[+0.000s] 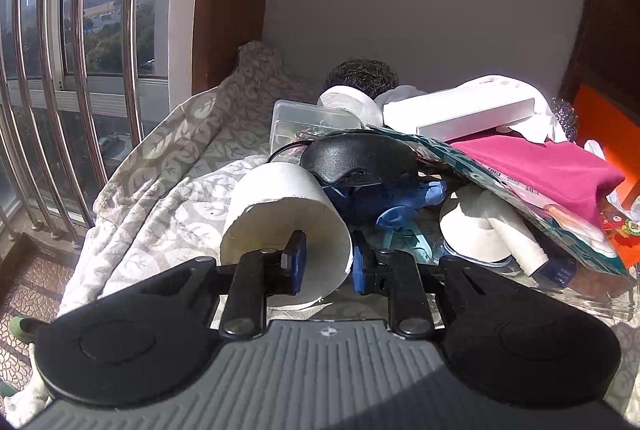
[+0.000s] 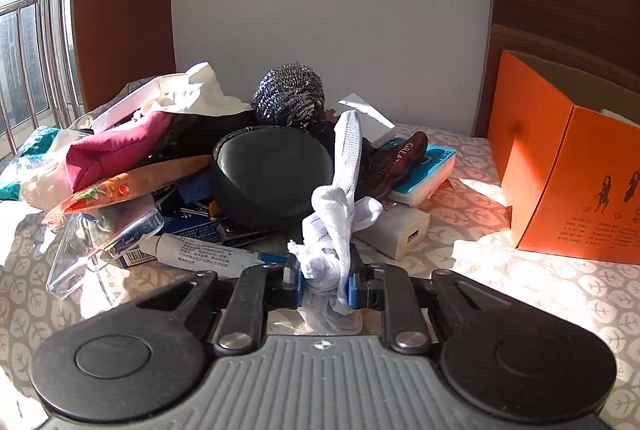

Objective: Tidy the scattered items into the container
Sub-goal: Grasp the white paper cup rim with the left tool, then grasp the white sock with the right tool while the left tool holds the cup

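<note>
My left gripper [image 1: 326, 262] is shut on the rim of a white paper cup [image 1: 280, 226]; one finger is inside the cup and one outside, and the cup lies on its side. My right gripper [image 2: 324, 280] is shut on a white sock [image 2: 340, 214] that stands up from the pile. The orange cardboard box [image 2: 560, 166], open at the top, stands at the right in the right wrist view. Its orange side also shows at the right edge of the left wrist view [image 1: 600, 118].
A pile lies on the leaf-patterned cloth [image 2: 500, 270]: a magenta cloth [image 1: 540, 166], a black sleep mask [image 1: 356, 158], a black round case [image 2: 272, 182], a steel scourer [image 2: 288, 94], a tissue pack [image 2: 424, 166], a white charger [image 2: 400, 230], a tube [image 2: 196, 254]. Window bars [image 1: 52, 70] stand at the left.
</note>
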Available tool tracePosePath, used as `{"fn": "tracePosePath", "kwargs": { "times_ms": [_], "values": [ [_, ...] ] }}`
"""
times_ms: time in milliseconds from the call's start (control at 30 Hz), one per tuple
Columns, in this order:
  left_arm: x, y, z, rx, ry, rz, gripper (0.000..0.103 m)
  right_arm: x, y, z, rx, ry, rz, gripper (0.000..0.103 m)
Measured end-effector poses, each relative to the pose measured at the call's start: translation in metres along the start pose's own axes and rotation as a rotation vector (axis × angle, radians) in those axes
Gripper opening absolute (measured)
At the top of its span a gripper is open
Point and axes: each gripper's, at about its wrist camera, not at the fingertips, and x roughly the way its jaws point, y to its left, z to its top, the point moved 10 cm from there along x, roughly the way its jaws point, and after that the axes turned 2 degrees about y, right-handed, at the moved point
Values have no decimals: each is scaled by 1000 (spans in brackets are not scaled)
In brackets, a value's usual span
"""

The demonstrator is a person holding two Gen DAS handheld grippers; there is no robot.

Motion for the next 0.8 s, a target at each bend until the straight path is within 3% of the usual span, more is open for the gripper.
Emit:
{"fn": "tracePosePath", "kwargs": {
  "times_ms": [200,400,667,800],
  "values": [
    [-19,2,2,-38,-45,-64,5,-20,-4,-4,139,-36,100,16],
    [-49,-1,6,-77,-82,-79,5,-37,-8,0,233,-77,171,16],
    [-85,-14,33,-32,-165,-105,5,-67,-7,16,231,-146,196,16],
    [-92,-37,52,25,-202,-156,5,-85,-13,26,236,-193,196,16]
  ]
}}
